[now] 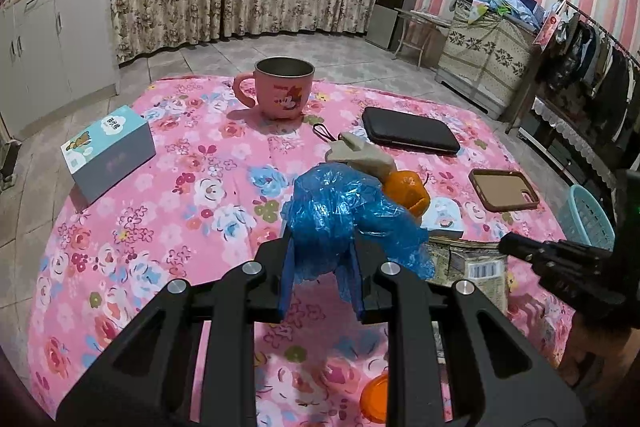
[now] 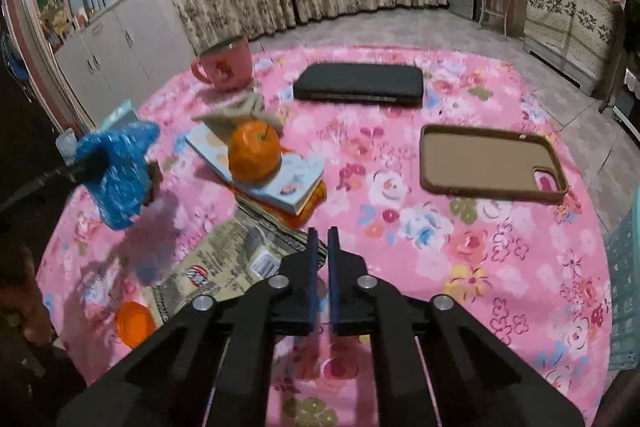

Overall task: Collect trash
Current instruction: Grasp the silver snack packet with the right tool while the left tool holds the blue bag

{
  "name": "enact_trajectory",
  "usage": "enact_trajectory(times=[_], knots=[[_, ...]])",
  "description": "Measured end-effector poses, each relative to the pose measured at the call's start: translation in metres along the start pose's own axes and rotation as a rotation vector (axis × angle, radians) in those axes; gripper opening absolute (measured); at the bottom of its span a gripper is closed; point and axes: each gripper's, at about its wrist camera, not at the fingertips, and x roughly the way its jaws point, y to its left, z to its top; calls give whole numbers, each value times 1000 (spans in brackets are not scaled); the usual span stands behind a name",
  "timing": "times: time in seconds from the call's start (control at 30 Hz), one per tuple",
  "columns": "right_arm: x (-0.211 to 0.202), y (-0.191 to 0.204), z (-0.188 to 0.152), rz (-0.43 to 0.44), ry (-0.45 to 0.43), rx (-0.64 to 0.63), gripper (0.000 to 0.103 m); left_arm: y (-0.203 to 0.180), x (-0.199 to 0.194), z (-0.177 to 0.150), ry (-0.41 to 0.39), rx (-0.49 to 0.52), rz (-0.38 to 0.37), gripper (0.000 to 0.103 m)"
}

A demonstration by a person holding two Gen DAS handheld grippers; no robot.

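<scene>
My left gripper (image 1: pixel 322 247) is shut on a crumpled blue plastic bag (image 1: pixel 344 211) and holds it above the pink floral table. The bag also shows at the left of the right wrist view (image 2: pixel 118 171), off the cloth. My right gripper (image 2: pixel 323 233) is shut and empty, low over the table near a printed snack wrapper (image 2: pixel 224 259). The right gripper shows at the right edge of the left wrist view (image 1: pixel 508 247). A crumpled beige paper (image 2: pixel 240 115) lies behind an orange (image 2: pixel 254 151). An orange lid (image 2: pixel 134 323) lies at the table's near left.
The orange sits on a small book (image 2: pixel 288 183). A pink mug (image 1: pixel 282 91), a tissue box (image 1: pixel 108 151), a black case (image 1: pixel 408 133) and a brown phone case (image 2: pixel 492 163) lie on the table. A teal basket (image 1: pixel 592 219) stands beside the table at the right.
</scene>
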Motion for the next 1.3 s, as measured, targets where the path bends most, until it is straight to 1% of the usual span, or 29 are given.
enact_trajectory(times=[0.07,0.17,0.23,0.27,0.3,0.4,0.57,0.63,0.87,0.97,1.1,1.3], knots=[[-7,1,3,11,-25,-7,2,-1,-1,1,-5,2,-1,21],[-20,3,8,24,-86,-3,2,-2,-2,1,-13,2,0,21],[-39,4,14,42,-167,-2,2,-3,-4,2,-22,1,-3,21],[-45,5,16,47,-192,-3,2,-3,-6,3,-28,-2,-5,21],[-57,5,18,53,-240,-1,1,-2,-6,3,-32,-6,-7,21],[-73,4,21,45,-309,0,1,-1,-9,5,-47,-12,-7,21],[-84,-2,24,30,-359,8,1,-3,-12,6,-62,-10,-11,21],[-91,-3,24,24,-393,12,1,-4,-14,6,-74,-12,-13,21],[-103,-7,23,21,-448,5,1,0,-21,8,-96,-22,-8,21],[-103,-8,24,21,-447,2,1,1,-21,9,-94,-21,-8,21],[-102,-8,25,25,-443,0,1,0,-14,5,-52,-21,-33,22],[-100,-9,27,24,-441,-7,1,-4,-20,7,-81,-22,-35,22]])
